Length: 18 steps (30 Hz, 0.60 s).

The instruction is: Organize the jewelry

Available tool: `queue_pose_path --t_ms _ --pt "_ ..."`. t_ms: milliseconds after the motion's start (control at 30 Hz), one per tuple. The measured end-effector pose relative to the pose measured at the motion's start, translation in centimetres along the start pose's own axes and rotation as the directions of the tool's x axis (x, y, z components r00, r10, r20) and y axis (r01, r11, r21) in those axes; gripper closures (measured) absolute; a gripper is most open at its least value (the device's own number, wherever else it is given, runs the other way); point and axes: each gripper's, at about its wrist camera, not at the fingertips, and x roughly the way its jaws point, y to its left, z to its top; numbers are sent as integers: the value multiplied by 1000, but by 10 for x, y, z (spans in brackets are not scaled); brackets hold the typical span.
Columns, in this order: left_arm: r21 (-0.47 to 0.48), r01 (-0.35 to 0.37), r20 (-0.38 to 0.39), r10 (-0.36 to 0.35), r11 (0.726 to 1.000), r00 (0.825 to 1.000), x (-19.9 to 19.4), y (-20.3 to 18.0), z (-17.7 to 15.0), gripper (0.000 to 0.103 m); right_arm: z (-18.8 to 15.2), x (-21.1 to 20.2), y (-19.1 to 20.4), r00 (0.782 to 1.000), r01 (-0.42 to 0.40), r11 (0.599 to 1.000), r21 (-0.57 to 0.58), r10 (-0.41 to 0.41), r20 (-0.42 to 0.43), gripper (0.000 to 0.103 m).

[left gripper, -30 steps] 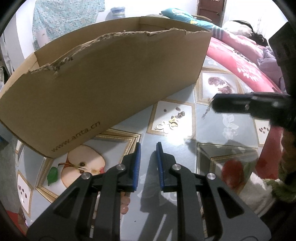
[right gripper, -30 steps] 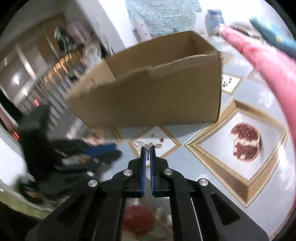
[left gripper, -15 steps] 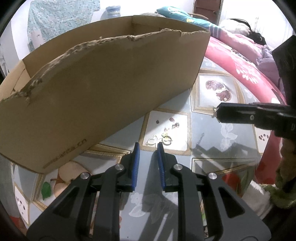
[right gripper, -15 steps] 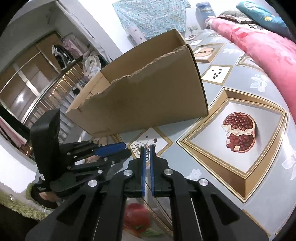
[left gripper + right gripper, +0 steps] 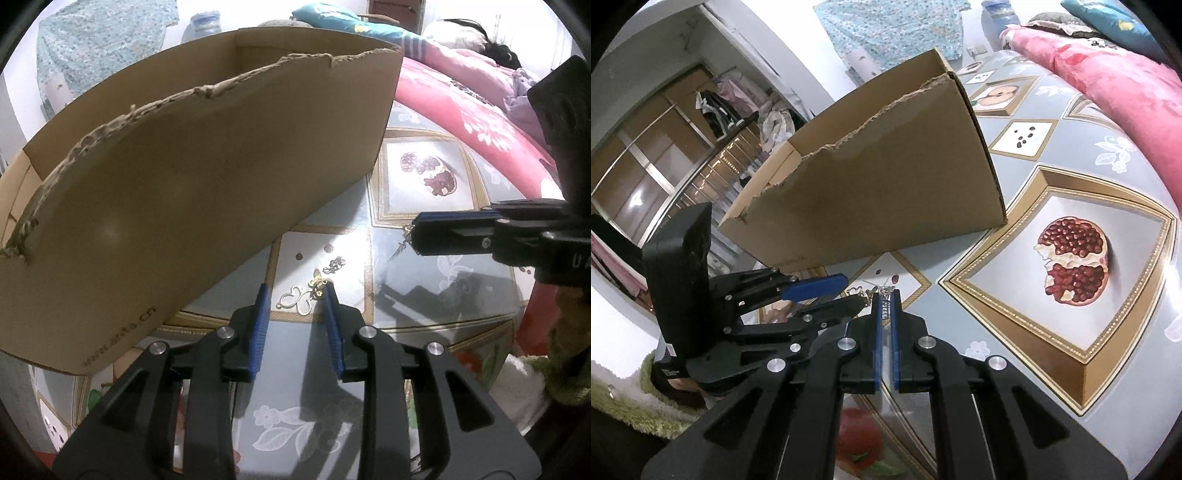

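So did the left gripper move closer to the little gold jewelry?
Yes. The left gripper has come forward to the gold jewelry on the white tile; its jaws are opening around it.

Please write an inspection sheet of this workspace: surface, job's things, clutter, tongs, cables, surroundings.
Surface: table under a fruit-print cover.
Job's things: loose gold jewelry on a white square; torn cardboard box behind it.
Clutter: nothing seen.
Tongs: left tongs opening, tips at the jewelry, nothing pinched; right tongs shut on a small silver piece, raised.
Cables: nothing seen.
Surroundings: pink bedding, wardrobe, green rug.
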Motion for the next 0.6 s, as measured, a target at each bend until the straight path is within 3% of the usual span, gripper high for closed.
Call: queue_pose_path --t_ms 100,567,600 --pt "36 -1 -12 1 999 1000 -1 -5 -1 88 1 0 1 1000 0 1000 3 0 3 98" --pt "61 -4 -26 6 998 1000 -9 -16 -14 88 -2 -1 0 1000 0 1000 11 0 19 98" --pt "62 -8 -22 9 998 1000 -11 -16 -15 103 -3 -3 0 1000 0 1000 10 -1 21 98"
